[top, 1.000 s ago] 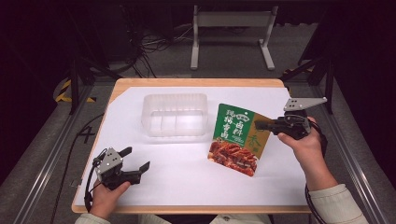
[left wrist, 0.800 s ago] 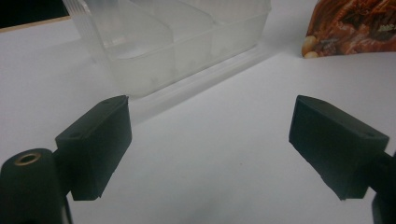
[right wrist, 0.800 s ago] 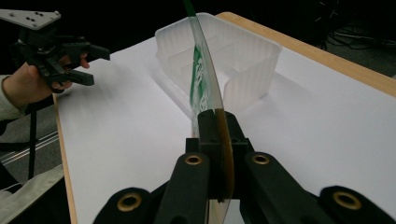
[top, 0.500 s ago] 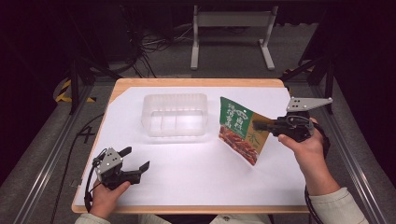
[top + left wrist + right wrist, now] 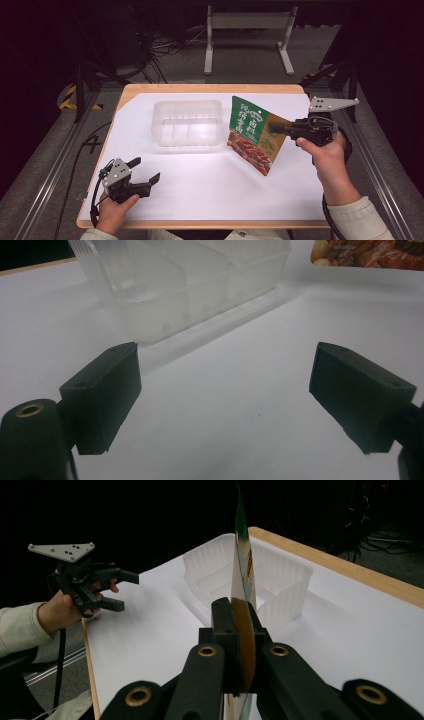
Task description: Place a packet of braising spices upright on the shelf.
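Observation:
A green snack pouch (image 5: 252, 134) with a picture of reddish food hangs tilted above the white table, right of centre. My right gripper (image 5: 274, 128) is shut on its right edge; in the right gripper view the pouch (image 5: 242, 570) stands edge-on between the closed jaws of the right gripper (image 5: 242, 625). A clear plastic tray (image 5: 187, 122) with dividers sits on the table to the pouch's left. My left gripper (image 5: 145, 170) rests near the front left corner, jaws wide apart and empty; the left gripper (image 5: 222, 390) looks toward the tray (image 5: 190, 285).
The table (image 5: 200, 200) has a white sheet over a wooden top with a bare wood rim. Metal rails run along both sides. A white stand (image 5: 247, 30) and cables lie on the dark floor beyond the far edge.
The right gripper has lifted the pouch off the table; it lay flatter before and now hangs more upright and higher. The left gripper has stayed put.

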`<move>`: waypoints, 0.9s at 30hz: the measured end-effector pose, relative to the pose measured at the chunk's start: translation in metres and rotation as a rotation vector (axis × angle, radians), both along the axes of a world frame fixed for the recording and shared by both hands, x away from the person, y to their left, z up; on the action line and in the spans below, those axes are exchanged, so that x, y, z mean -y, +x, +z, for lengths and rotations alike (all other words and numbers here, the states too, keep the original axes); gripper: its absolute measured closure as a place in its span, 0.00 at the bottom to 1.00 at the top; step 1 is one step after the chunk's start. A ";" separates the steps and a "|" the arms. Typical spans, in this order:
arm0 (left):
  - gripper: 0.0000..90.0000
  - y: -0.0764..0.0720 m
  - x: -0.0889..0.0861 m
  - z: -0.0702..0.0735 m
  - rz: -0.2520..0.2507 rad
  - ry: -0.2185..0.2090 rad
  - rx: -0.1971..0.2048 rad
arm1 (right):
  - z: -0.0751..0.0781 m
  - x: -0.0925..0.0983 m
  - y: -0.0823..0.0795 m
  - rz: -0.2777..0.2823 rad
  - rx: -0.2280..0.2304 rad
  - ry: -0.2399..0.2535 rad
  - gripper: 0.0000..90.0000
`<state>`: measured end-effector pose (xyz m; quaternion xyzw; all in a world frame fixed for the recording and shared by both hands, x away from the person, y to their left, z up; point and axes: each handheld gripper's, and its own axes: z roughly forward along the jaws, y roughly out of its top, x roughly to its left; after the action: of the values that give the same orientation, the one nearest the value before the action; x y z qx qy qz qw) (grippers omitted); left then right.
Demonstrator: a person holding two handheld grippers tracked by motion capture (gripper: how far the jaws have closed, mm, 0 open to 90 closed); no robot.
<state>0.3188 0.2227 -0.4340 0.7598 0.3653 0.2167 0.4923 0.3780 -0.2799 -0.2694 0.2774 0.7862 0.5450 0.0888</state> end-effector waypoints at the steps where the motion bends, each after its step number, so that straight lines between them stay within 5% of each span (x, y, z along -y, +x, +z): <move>1: 0.16 0.000 0.000 0.000 0.001 -0.004 -0.004 | 0.001 -0.001 0.000 0.002 0.004 0.000 1.00; 27: 0.16 -0.016 -0.014 0.000 0.055 -0.016 0.000 | 0.045 -0.038 0.020 0.015 0.061 0.006 1.00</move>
<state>0.3031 0.2372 -0.4342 0.7455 0.3877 0.2272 0.4923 0.3977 -0.2421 -0.2240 0.2552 0.7836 0.5560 0.1080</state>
